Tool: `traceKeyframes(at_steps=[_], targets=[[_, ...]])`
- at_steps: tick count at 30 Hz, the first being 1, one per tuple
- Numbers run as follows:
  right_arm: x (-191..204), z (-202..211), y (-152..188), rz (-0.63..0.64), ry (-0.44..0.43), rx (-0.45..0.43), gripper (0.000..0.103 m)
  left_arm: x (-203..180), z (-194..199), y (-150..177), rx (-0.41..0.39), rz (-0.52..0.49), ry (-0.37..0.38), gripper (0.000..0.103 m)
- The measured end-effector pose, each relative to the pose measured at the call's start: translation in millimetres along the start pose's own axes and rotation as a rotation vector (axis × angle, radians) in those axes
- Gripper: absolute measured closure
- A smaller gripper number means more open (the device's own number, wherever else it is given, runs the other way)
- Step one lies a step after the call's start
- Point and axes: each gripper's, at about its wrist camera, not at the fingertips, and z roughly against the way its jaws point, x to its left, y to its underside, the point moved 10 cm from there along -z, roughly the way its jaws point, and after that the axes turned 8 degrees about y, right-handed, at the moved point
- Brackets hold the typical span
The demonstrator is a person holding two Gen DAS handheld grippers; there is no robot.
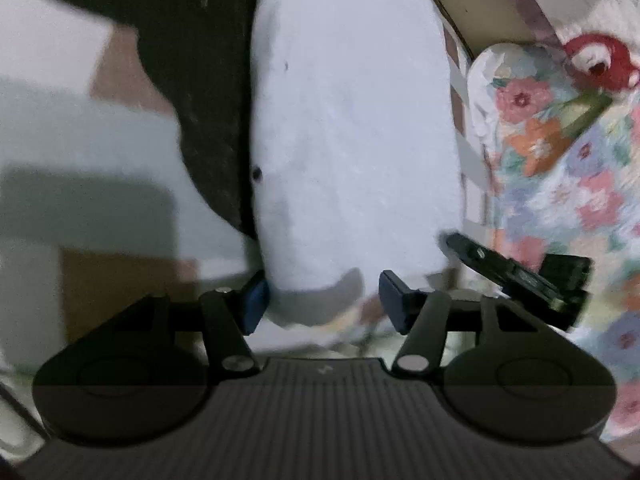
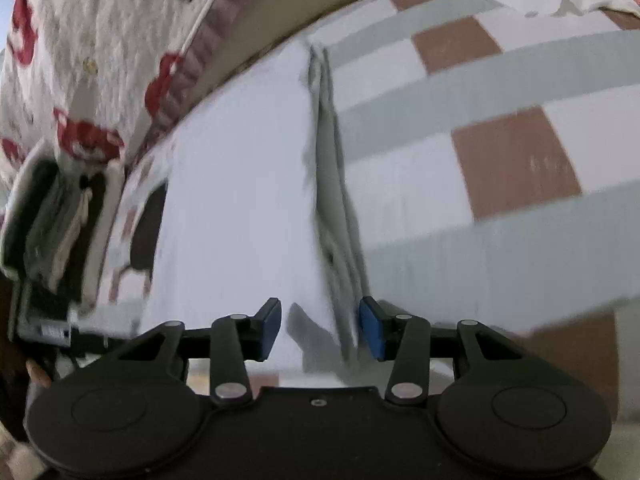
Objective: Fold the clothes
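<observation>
A white garment (image 1: 352,140) lies lengthwise on the checked bedsheet (image 1: 52,128), stretching away from my left gripper (image 1: 324,304). That gripper is open, and the garment's near edge sits between its blue pads without being pinched. In the right wrist view the same white garment (image 2: 240,200) shows a folded grey-white edge (image 2: 332,200) running toward my right gripper (image 2: 320,330). It stands open too, with the cloth's near end between its fingers. The right gripper's black body (image 1: 520,276) shows at the garment's right side in the left wrist view.
A black cloth (image 1: 192,60) lies beside the white garment on its left. Floral fabric (image 1: 560,160) lies to the right. A person in white quilted clothing with red patches (image 2: 80,60) stands at the bed's edge. The brown, grey and white checked sheet (image 2: 500,120) spreads to the right.
</observation>
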Motion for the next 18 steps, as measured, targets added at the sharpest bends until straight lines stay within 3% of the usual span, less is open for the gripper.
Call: traceKeyframes(at_steps=[2, 5, 6, 7, 8, 10, 12, 15, 16, 17, 18], targets=[[-0.9, 0.7, 10.3, 0.003, 0.004, 0.01, 0.053, -6.3, 7.7, -5.9, -0.055, -0.049, 0.008, 0.049], [-2.2, 1.8, 25.6, 0.007, 0.009, 0.025, 0.053, -12.3, 10.4, -6.5, -0.053, -0.128, -0.022, 0.05], [-2.6, 2.1, 30.8, 0.008, 0.011, 0.03, 0.053, -14.2, 8.4, -6.8, -0.04, -0.171, -0.054, 0.056], [-2.8, 1.3, 33.0, -0.016, -0.008, 0.037, 0.053, -18.3, 5.9, -3.8, -0.022, -0.244, -0.101, 0.071], [-2.9, 0.4, 34.9, -0.042, -0.029, 0.045, 0.053, -22.7, 3.5, -0.9, -0.003, -0.32, -0.151, 0.077], [-3.2, -1.2, 38.7, -0.093, -0.071, 0.06, 0.052, -31.9, -0.5, 4.0, 0.035, -0.472, -0.25, 0.079], [-4.9, -1.6, 41.4, -0.142, -0.1, 0.065, 0.052, -36.8, -0.3, 5.5, 0.035, -0.498, -0.251, 0.08], [-5.6, -2.2, 42.3, -0.167, -0.092, 0.048, 0.052, -40.9, 0.6, 2.8, 0.01, -0.537, -0.26, 0.088], [-4.4, -2.7, 41.5, -0.159, -0.08, 0.036, 0.055, -40.7, 4.5, 2.9, -0.003, -0.555, -0.261, 0.089], [-3.3, -3.9, 39.3, -0.131, -0.056, 0.017, 0.066, -42.0, 5.1, 2.6, -0.013, -0.585, -0.275, 0.09], [0.9, -4.9, 37.1, -0.106, -0.057, 0.0, 0.087, -43.4, 3.7, 2.6, -0.016, -0.617, -0.297, 0.09]])
